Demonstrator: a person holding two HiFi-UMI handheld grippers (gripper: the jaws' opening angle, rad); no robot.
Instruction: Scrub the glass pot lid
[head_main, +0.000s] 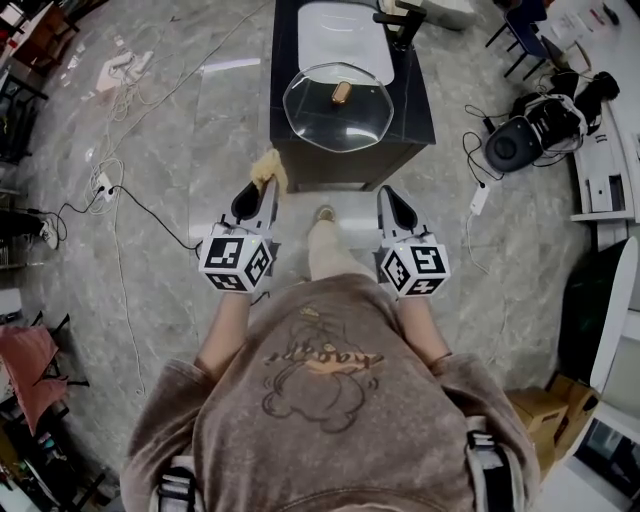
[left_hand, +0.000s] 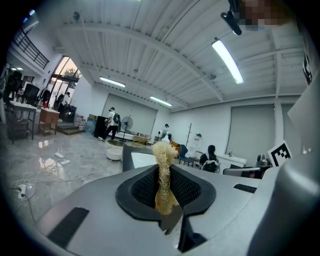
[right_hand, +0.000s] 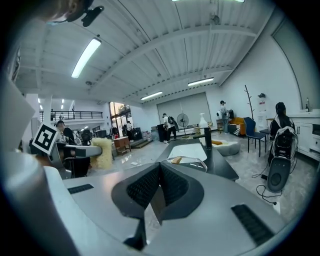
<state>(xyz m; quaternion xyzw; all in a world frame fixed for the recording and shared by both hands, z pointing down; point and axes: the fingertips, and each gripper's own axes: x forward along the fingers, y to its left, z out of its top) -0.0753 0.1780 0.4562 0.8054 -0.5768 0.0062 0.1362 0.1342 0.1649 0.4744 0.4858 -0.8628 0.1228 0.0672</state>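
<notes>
One scrubber (left_hand: 161, 151) — loofah, perhaps — in left gripper (left_hand: 163, 184).

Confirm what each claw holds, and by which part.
Left claw is shut on the pale yellow fibrous loofah scrubber, pinching its lower part; the frayed top sticks out past the tips. Right claw is shut and empty.

surface: dark counter (head_main: 416, 122) | on it: glass pot lid (head_main: 318, 116) | inset: white sink (head_main: 345, 35)
</notes>
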